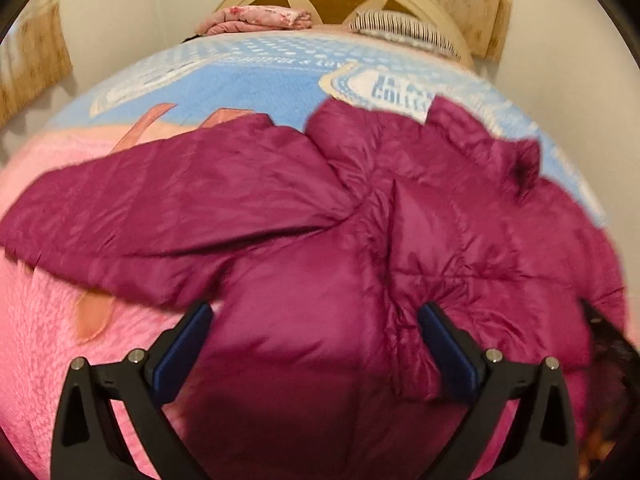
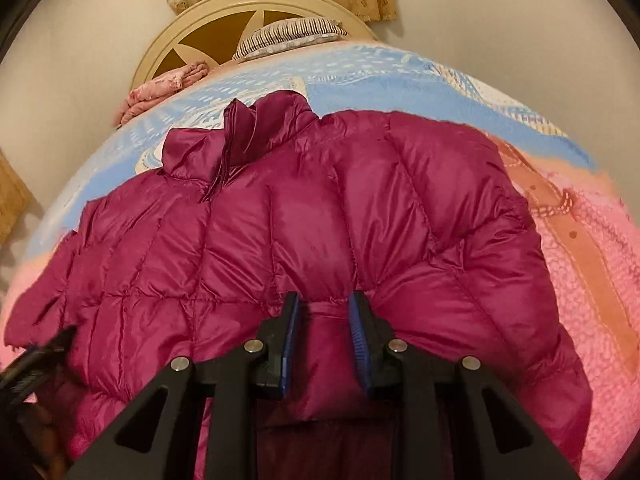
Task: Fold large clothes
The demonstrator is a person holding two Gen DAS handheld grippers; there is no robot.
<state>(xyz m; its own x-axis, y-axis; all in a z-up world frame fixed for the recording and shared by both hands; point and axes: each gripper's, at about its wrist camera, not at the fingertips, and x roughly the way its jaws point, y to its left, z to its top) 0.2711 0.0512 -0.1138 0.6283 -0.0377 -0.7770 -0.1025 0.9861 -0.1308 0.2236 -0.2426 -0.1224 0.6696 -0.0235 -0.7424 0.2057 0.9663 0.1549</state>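
Jacket: magenta quilted puffer jacket (image 1: pixel 320 216) lies spread on the pink and blue fleece blanket (image 1: pixel 60 336) covering the bed. Left wrist view, left to right: one sleeve runs out to 9 o'clock, body fills the centre, collar (image 1: pixel 524 164) at 2 o'clock. Left gripper (image 1: pixel 314 326) fingers spread wide, jacket fabric bulging between them; pads not pressing it. Right wrist view: jacket's quilted body spans 9 to 3 o'clock, stand-up collar at 11 o'clock. Right gripper (image 2: pixel 323 318) fingers drawn close, pinching a fold of jacket fabric at its lower edge. Cream headboard (image 2: pixel 208 12) and striped pillow (image 2: pixel 288 34) at 12 o'clock.
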